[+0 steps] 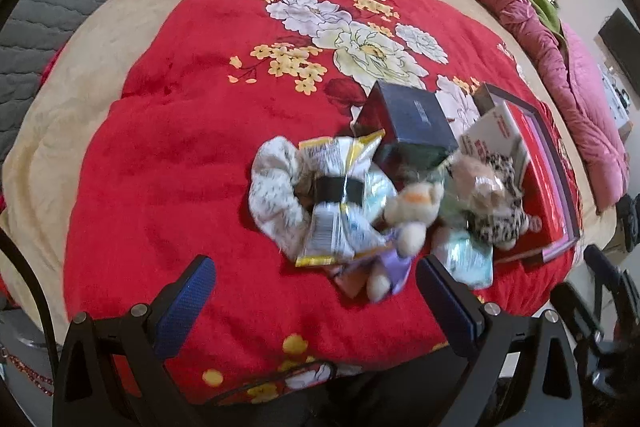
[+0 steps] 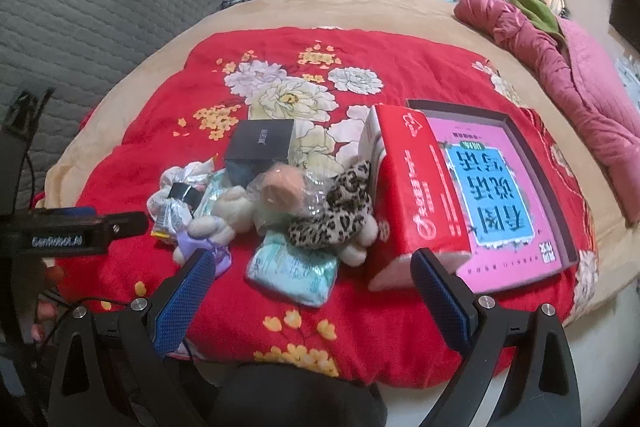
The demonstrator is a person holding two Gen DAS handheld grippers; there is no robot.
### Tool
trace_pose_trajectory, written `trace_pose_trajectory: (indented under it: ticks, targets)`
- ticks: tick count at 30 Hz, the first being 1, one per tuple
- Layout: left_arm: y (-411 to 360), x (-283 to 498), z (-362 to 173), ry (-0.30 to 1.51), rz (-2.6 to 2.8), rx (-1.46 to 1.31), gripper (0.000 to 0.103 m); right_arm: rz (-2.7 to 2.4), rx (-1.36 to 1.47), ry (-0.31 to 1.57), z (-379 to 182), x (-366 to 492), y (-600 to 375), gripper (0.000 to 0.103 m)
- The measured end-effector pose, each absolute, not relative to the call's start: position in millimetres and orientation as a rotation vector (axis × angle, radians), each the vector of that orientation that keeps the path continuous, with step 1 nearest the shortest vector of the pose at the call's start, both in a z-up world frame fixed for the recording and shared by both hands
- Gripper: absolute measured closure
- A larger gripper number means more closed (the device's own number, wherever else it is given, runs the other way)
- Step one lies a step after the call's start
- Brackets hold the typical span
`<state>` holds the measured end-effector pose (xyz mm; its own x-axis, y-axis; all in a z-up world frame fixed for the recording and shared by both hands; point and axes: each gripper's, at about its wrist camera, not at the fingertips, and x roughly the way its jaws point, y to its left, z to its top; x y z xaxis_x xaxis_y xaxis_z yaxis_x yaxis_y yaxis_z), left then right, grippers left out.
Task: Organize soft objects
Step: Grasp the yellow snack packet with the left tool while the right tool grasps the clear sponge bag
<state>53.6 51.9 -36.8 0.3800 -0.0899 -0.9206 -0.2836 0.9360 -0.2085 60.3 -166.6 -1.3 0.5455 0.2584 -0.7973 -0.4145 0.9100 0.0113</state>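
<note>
A heap of small things lies on the red flowered blanket [image 1: 192, 147]. It holds a white scrunchie [image 1: 272, 195], a crumpled snack bag [image 1: 344, 211], a cream plush toy [image 1: 412, 215] in a purple dress, a leopard plush [image 1: 500, 215], a pale green tissue pack [image 2: 292, 271] and a bagged peach soft ball [image 2: 282, 189]. My left gripper [image 1: 316, 291] is open, just short of the cream plush. My right gripper [image 2: 312, 287] is open, near the tissue pack. The left gripper's body [image 2: 80, 231] shows at the left of the right wrist view.
A dark box [image 1: 416, 119] stands behind the heap. A red carton [image 2: 416, 195] leans on an open flat box with a pink sheet [image 2: 504, 187] at the right. A pink quilt [image 2: 560, 67] lies at the bed's far right. A grey headboard [image 2: 100, 7] is at left.
</note>
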Motion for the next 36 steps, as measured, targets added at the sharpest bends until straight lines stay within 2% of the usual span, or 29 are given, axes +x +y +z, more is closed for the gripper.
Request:
trace_pose_trajectory:
  ticks: [3, 6, 11, 13, 15, 22, 23, 24, 25, 28, 30, 35, 36]
  targets:
    - [54, 69, -44, 1.208, 0.121, -0.362, 0.004, 0.423, -0.205, 0.914, -2, 71, -163, 0.005]
    - [53, 79, -49, 1.218, 0.137, -0.335, 0.014, 0.448, -0.245, 0.905, -2, 82, -157, 0.005]
    - [54, 88, -58, 1.233, 0.122, -0.357, 0.017, 0.483, -0.407, 0.894, -13, 103, -136, 0.005]
    - [55, 91, -61, 1.237, 0.117, -0.361, 0.021, 0.500, -0.467, 0.900, -20, 112, -126, 0.005]
    - [56, 93, -64, 1.245, 0.103, -0.375, 0.030, 0.530, -0.504, 0.917, -27, 121, -119, 0.005]
    - [59, 96, -66, 1.249, 0.079, -0.385, 0.034, 0.583, -0.597, 0.973, -54, 147, -96, 0.005]
    - [59, 98, -68, 1.254, 0.078, -0.385, 0.037, 0.596, -0.594, 0.983, -58, 150, -93, 0.005]
    - [60, 99, -69, 1.260, 0.075, -0.387, 0.045, 0.610, -0.588, 0.987, -60, 151, -92, 0.010]
    - [60, 100, -71, 1.267, 0.070, -0.393, 0.048, 0.623, -0.585, 0.999, -62, 153, -90, 0.019]
    - [60, 102, -75, 1.281, 0.064, -0.400, 0.051, 0.646, -0.581, 1.053, -72, 157, -86, 0.041]
    - [58, 104, -74, 1.275, 0.068, -0.387, 0.051, 0.661, -0.571, 1.064, -76, 157, -85, 0.047]
    - [48, 111, -74, 1.283, 0.051, -0.361, 0.052, 0.693, -0.497, 1.063, -72, 158, -93, 0.050]
    - [47, 112, -76, 1.287, 0.047, -0.359, 0.057, 0.699, -0.476, 1.060, -69, 158, -95, 0.050]
